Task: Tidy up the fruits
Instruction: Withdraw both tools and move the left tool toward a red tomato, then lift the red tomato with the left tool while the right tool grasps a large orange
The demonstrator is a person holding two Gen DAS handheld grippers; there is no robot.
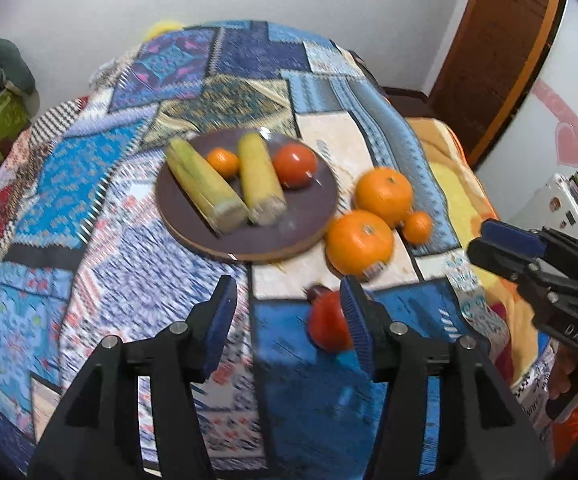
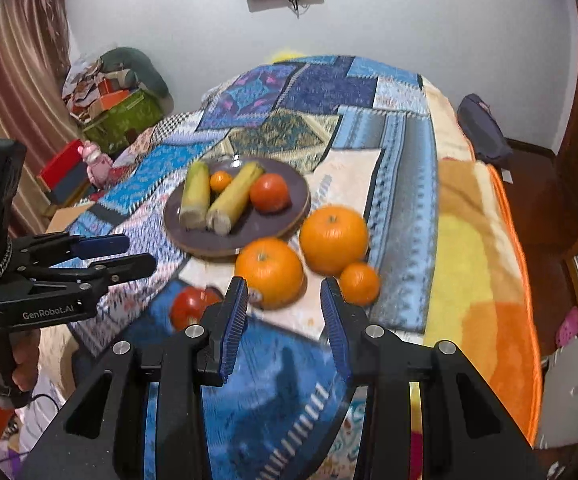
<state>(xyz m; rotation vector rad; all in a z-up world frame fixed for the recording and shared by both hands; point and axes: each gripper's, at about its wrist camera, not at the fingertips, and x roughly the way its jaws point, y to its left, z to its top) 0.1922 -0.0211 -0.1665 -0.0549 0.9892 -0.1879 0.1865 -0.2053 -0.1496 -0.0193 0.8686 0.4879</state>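
Left gripper (image 1: 289, 320): jaws parted to a middling gap, nothing between the pads. A red tomato (image 1: 329, 326) lies on the cloth just beside the right-hand finger (image 1: 355, 320), partly hidden behind it; whether they touch cannot be told through the blur.

Right gripper (image 2: 285, 320): in its own view the jaws stand visibly apart with only cloth between them, no fruit touched. Seen from the left wrist camera it shows side-on at the right edge.

Plate (image 1: 193, 200): round, dark brown, on the patchwork cloth (image 1: 129, 260) ahead of both grippers. Contents:
- Corn cob, left (image 1: 205, 188): lies flat, long axis running from the plate's far left toward its near middle, cut end facing the grippers.
- Corn cob, right (image 1: 259, 178): lies flat, roughly alongside the first, the two closest at their near ends, cut end likewise facing the grippers.
- Small orange on plate (image 1: 222, 161): between the cobs at their far ends.
- Tomato on plate (image 1: 295, 165): just right of the right cob.

Off the plate, on the cloth to its right:
- Large orange, near (image 1: 359, 242): stem end up, just beside the plate rim.
- Large orange, far (image 1: 383, 194): stem end up, just behind the near one.
- Small orange on cloth (image 1: 417, 226): tucked against the far large orange.
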